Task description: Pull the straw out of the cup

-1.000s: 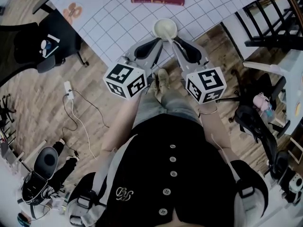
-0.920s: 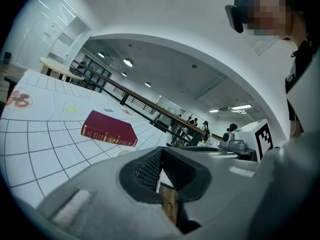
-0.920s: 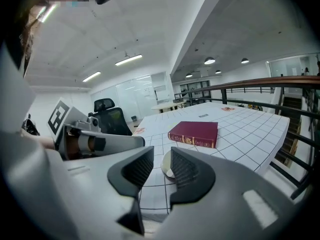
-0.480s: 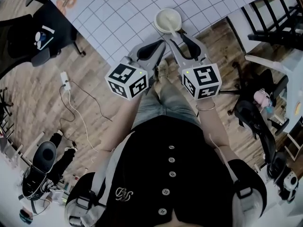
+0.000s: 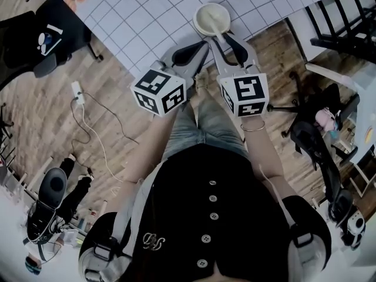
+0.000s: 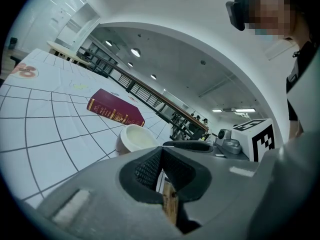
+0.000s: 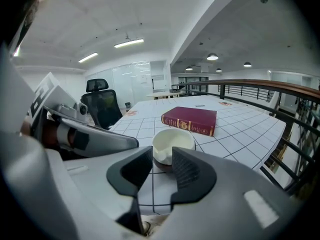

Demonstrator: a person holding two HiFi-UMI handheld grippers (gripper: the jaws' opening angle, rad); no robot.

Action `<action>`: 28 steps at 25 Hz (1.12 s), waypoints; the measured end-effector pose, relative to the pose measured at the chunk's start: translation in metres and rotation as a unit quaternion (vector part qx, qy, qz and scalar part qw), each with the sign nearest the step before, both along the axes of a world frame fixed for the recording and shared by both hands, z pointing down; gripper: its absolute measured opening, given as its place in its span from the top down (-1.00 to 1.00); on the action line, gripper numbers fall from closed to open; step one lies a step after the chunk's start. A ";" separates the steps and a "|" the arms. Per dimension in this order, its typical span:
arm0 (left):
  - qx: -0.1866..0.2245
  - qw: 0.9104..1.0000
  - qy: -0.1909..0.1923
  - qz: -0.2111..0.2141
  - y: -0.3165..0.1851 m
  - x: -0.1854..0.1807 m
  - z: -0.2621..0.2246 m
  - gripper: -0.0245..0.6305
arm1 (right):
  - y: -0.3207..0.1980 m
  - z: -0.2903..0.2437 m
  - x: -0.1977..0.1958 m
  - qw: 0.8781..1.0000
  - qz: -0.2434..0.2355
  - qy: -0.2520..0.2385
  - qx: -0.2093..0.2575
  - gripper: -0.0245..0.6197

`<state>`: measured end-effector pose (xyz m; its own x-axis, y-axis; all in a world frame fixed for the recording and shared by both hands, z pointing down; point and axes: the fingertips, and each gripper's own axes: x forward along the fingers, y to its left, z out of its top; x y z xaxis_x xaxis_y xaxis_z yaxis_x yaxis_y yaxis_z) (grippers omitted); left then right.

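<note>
The person stands at the tabletop's (image 5: 147, 22) edge with both tools held out side by side, the marker cubes (image 5: 160, 91) nearest the body. The left gripper (image 6: 161, 151) is clenched: its ribbed pads meet at the tips with nothing caught in them. The right gripper (image 7: 162, 155) has a clear gap between its pads, and the jaws have just been closing in a little. Through that gap I see only the cup beyond, and the pads press on nothing. Just past both tips sits the pale cup (image 5: 211, 17), near the tabletop's edge. The straw (image 5: 218, 35) seems to be the pale strip leaning over the rim toward the right gripper, though it is white on white and hard to be sure of. Further back lies a dark red book (image 7: 190, 118), flat on the grid.
</note>
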<state>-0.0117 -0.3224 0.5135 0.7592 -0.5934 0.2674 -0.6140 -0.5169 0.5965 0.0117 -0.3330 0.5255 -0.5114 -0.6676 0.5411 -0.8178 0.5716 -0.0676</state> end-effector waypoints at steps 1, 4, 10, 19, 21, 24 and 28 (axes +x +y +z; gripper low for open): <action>-0.002 1.000 -0.001 0.000 0.000 -0.001 0.002 0.94 | -0.001 0.001 -0.001 1.000 0.000 0.002 0.000 0.61; -0.004 1.000 -0.003 -0.002 -0.003 -0.004 0.006 0.93 | -0.005 0.003 -0.002 1.000 0.001 0.005 0.002 0.61; -0.002 1.000 -0.003 -0.004 -0.008 -0.005 0.006 0.93 | -0.011 0.005 -0.001 1.000 0.009 0.018 0.007 0.75; 0.001 1.000 -0.004 -0.006 -0.013 -0.006 0.003 0.93 | -0.014 0.006 0.005 1.000 0.014 0.020 0.006 0.78; 0.001 1.000 -0.005 -0.007 -0.014 -0.006 0.002 0.93 | -0.015 0.006 0.005 1.000 0.011 0.015 0.000 0.78; 0.003 1.000 -0.004 -0.008 -0.017 -0.005 0.000 0.94 | -0.016 0.001 0.003 1.000 0.001 0.005 -0.002 0.78; 0.011 1.000 -0.009 -0.006 -0.021 -0.005 -0.007 0.93 | -0.019 -0.009 0.004 1.000 0.001 -0.011 -0.001 0.78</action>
<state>-0.0165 -0.3432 0.5067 0.7476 -0.6080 0.2671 -0.6304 -0.5232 0.5735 0.0153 -0.3516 0.5162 -0.5222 -0.6679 0.5304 -0.8171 0.5699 -0.0868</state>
